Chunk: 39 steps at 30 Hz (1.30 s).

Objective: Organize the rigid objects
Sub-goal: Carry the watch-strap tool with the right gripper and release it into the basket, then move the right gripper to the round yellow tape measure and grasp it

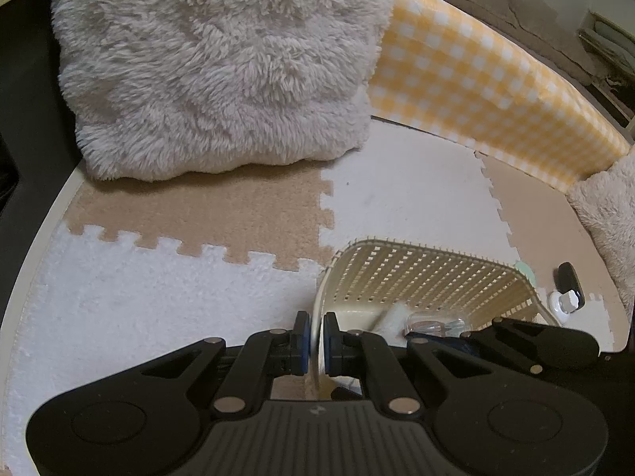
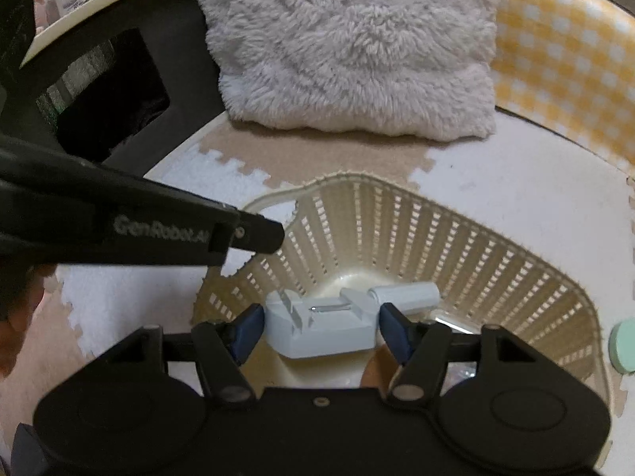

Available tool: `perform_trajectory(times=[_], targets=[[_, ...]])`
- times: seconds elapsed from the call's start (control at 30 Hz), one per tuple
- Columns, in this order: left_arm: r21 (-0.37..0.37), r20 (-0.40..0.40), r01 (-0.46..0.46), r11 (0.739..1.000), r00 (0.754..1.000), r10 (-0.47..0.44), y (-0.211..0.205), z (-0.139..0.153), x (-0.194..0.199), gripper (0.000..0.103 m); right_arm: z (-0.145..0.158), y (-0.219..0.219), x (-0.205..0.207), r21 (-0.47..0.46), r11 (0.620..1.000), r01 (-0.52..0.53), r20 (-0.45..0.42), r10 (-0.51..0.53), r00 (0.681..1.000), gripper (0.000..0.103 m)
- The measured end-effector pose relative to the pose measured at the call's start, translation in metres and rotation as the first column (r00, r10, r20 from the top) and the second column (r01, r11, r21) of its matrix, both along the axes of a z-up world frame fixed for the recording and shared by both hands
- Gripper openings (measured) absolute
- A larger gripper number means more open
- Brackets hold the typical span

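Observation:
A cream slotted plastic basket [image 1: 428, 273] sits on the foam mat; it also shows in the right wrist view [image 2: 456, 238]. My left gripper [image 1: 316, 337] is shut on the basket's left rim, with one pad on each side of the wall. It shows as a black arm in the right wrist view [image 2: 254, 234]. My right gripper [image 2: 321, 329] is over the basket with its jaws spread. A white plastic block-shaped gadget [image 2: 321, 325] lies between the pads, inside the basket. A white cylinder [image 2: 405, 295] lies behind it.
A shaggy grey cushion [image 1: 222, 67] and a yellow checked pad [image 1: 488, 79] stand behind. A black and white small item [image 1: 569, 287] lies on the mat to the right of the basket. A mint green object [image 2: 625, 345] lies by the basket.

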State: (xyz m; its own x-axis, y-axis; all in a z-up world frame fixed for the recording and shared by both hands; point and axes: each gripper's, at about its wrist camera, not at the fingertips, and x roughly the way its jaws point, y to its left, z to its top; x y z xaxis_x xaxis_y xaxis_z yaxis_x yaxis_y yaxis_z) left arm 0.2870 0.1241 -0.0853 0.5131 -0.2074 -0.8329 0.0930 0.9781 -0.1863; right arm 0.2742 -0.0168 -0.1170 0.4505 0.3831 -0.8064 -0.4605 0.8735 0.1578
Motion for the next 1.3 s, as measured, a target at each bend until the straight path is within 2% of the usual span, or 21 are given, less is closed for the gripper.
perform_trajectory(times=[0.03,0.13,0.53,0.57,0.63,0.77,0.93,1.13,1.3], targets=[[0.001,0.000,0.001,1.000,1.000,-0.001,0.000,0.000,0.000,0.007,-0.001,-0.001,0.000,0.007,1.000,0.008,-0.001,-0.008,1.000,0.071],[0.005,0.001,0.003,1.000,1.000,-0.003,-0.001,0.000,0.000,0.007,-0.001,-0.010,0.001,0.022,0.999,0.047,-0.017,-0.047,0.999,0.077],[0.014,0.002,0.004,1.000,1.000,-0.004,-0.001,0.001,-0.001,0.007,0.010,-0.037,-0.005,0.092,0.991,0.102,-0.060,-0.096,0.994,0.078],[0.014,0.003,0.004,1.000,1.000,-0.004,-0.001,0.000,-0.001,0.007,0.013,-0.039,-0.006,0.098,0.990,0.105,-0.061,-0.100,0.993,0.079],[0.015,0.002,0.004,1.000,1.000,-0.004,-0.001,0.000,-0.001,0.007,0.019,-0.042,-0.009,0.104,0.988,0.112,-0.063,-0.106,0.992,0.089],[0.016,0.003,0.004,1.000,1.000,-0.005,-0.001,0.000,-0.001,0.007,0.033,-0.052,-0.016,0.130,0.985,0.109,-0.056,-0.102,0.993,0.093],[0.018,0.003,0.005,1.000,1.000,-0.005,-0.001,0.001,-0.001,0.007,0.059,-0.068,-0.029,0.159,0.982,0.103,0.003,-0.105,0.995,0.103],[0.024,-0.003,0.008,1.000,1.000,-0.008,-0.002,0.000,0.000,0.007,0.096,-0.096,-0.042,0.177,0.974,0.141,0.121,-0.163,0.979,0.103],[0.030,-0.004,0.011,0.999,1.000,-0.010,-0.003,-0.001,0.000,0.007,0.111,-0.132,-0.049,0.163,0.967,0.196,0.176,-0.224,0.959,0.103]])
